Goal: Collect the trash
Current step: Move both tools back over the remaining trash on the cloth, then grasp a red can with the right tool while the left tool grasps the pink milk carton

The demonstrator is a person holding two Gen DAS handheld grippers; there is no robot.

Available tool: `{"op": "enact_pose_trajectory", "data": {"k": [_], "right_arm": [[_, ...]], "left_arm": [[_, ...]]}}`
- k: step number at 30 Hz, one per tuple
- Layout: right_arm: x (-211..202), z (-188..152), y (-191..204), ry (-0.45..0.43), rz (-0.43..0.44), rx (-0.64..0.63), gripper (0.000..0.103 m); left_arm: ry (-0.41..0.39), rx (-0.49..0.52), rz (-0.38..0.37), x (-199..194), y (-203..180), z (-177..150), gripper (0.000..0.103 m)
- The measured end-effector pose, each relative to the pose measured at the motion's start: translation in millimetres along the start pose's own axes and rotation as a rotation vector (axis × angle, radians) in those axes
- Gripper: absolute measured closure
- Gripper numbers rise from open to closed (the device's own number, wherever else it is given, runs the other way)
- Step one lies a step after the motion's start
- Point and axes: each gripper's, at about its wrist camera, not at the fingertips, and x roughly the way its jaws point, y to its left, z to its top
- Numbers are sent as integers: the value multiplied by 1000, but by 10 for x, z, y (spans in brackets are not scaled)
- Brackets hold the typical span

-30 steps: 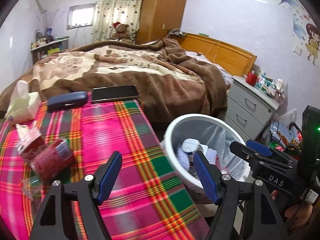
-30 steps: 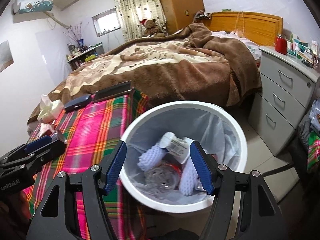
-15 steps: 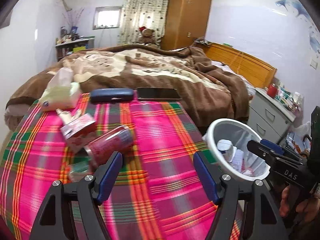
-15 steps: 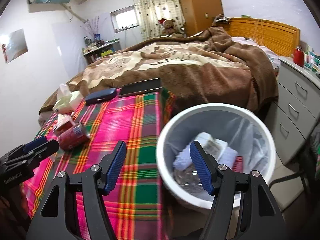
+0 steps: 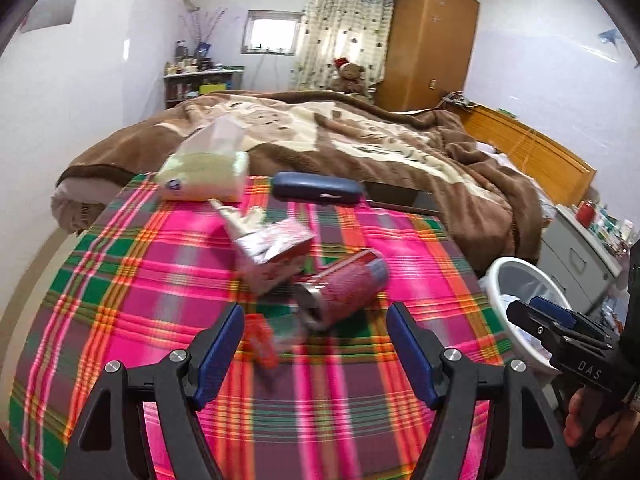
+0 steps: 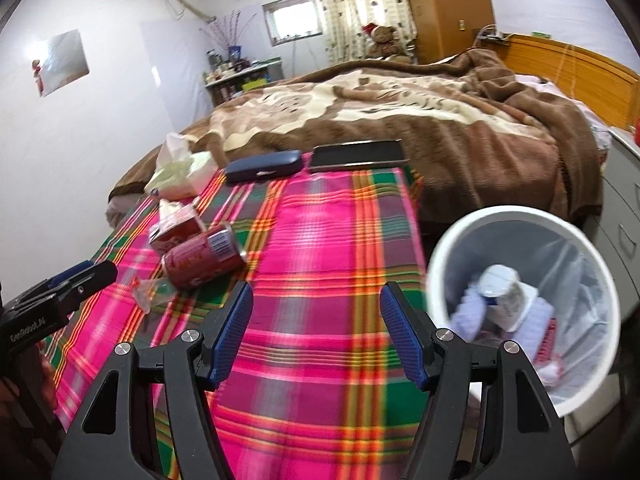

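Near the red can [image 5: 344,290] on the tabletop [image 5: 160,288], the left gripper [image 5: 316,352] has swung over from the white bin [image 5: 516,280], jaws apart like the right gripper [image 6: 316,332], ready for more trash

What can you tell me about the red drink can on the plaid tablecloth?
The red can is a metal drink can with a red printed label and silver ends, lying on its side on the plaid tablecloth. It looks somewhat dented. A torn red-and-white carton lies close beside it, and a crumpled clear wrapper lies in front; whether they touch is unclear. The left gripper is open and aimed at it, not touching.
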Motion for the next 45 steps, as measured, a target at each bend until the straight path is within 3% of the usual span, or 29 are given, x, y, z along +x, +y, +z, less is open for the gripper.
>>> {"op": "enact_pose_trajectory", "data": {"k": [12,23,29,33,37,45], "right_arm": [[328,51,347,63,40,-26,36],[756,194,659,121,116,43,36],[938,336,751,140,87,107,35],[1082,368,799,187,62,131,29],[1186,326,854,256,57,94,27],[1055,199,765,277,0,-24,27]], "left_arm": [[52,-45,11,198,480,-64,30],[41,-7,10,346,754,214,30],[44,10,-2,481,872,371,30],[47,7,-11,539,943,424,30],[54,-8,-19,605,994,439,30],[81,8,-61,790,904,513,30]]}}
